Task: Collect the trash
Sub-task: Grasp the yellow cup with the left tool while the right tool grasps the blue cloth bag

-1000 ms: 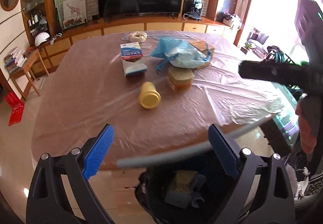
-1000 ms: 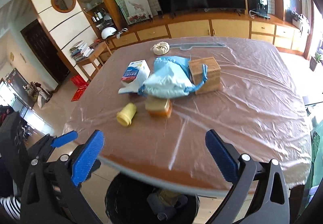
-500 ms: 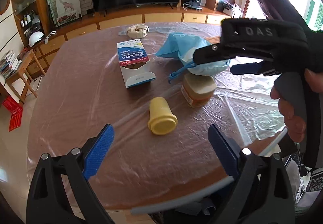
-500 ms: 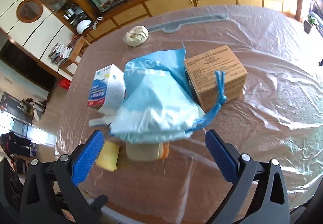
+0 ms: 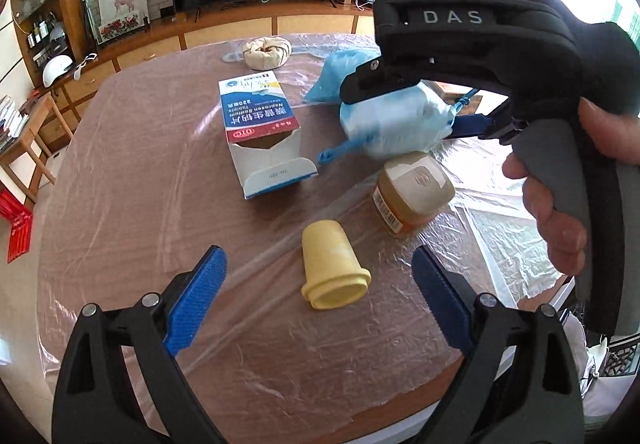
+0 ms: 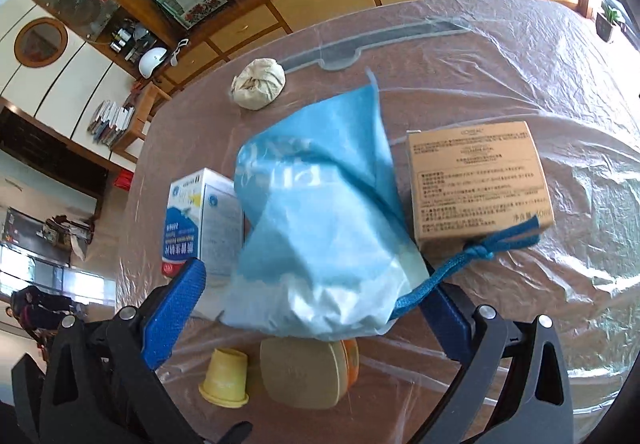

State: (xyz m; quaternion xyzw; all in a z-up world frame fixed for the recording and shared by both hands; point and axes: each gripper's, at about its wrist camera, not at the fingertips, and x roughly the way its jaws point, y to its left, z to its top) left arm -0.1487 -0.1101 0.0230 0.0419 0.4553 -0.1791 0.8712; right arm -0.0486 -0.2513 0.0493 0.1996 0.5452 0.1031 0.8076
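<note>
Broadly, the plastic-covered surface (image 5: 120, 172) carries all the trash near its middle, within reach of both tools. Largest is the blue drawstring bag (image 6: 320, 228), lying between the spread fingers of the right tool (image 6: 320, 304); its jaws stand wide around the bag's lower end and do not visibly pinch it, so I judge this a reach for a grip not yet made. Just beside the bag sits a brown carton (image 6: 478, 184), the bag's cord draped against it. On the other side lies an opened white-and-blue medicine box (image 5: 264, 136). Nearer the edge sit a tan-lidded jar (image 5: 414, 190) and, smallest, a yellow cup (image 5: 332, 270) tipped on its side. The left tool (image 5: 316, 304) hangs wide and empty over the cup, probably lining up for it.
</note>
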